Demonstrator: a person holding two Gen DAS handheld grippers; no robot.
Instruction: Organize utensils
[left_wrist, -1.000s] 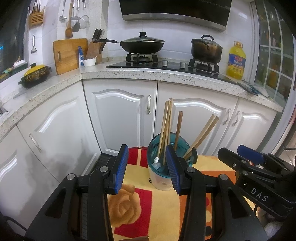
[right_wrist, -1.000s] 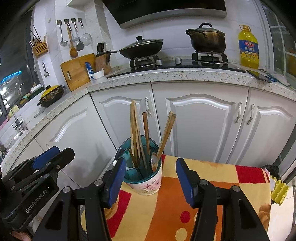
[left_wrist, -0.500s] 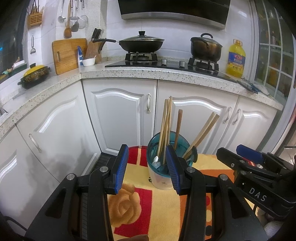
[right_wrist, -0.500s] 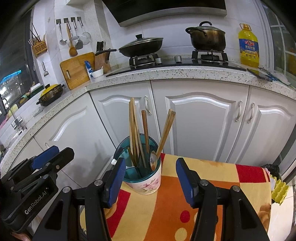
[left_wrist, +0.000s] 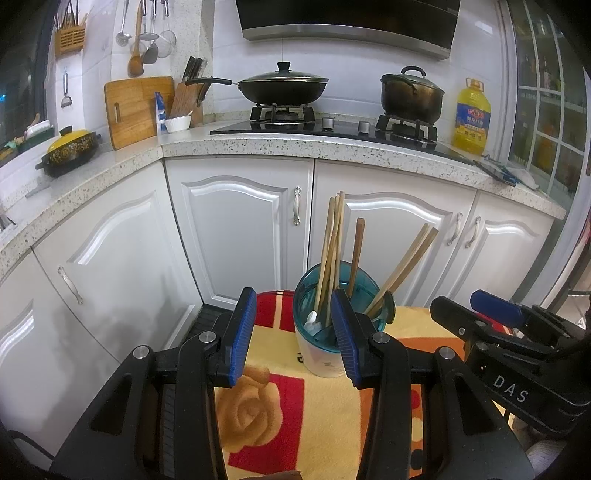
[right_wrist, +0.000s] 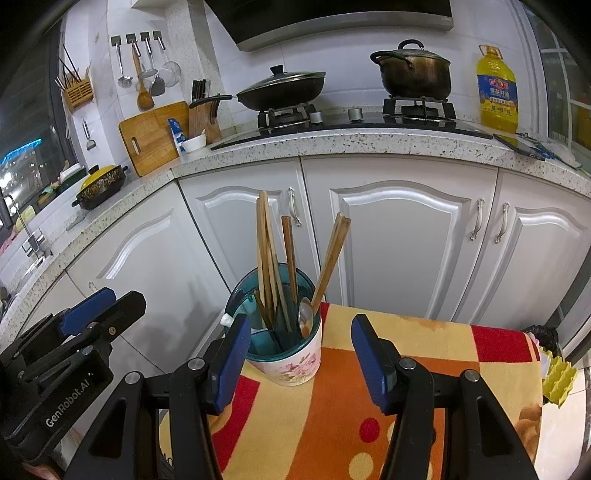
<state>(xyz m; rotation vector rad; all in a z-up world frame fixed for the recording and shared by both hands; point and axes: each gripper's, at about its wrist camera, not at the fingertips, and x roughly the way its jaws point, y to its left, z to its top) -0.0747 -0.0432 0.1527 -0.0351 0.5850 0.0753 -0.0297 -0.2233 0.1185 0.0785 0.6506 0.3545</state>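
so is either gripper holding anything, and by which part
Nothing is held. The left gripper and right gripper are both open and empty, short of the utensil cup.

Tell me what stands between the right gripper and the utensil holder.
Nothing visible does. The right gripper is open and empty, and the utensil holder stands on the patterned cloth just ahead, nearer the left-hand finger, with bare cloth between the fingers.

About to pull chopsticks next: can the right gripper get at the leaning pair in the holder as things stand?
Probably yes. The right gripper is open and empty, the leaning chopsticks stand clear above the holder, and nothing lies between.
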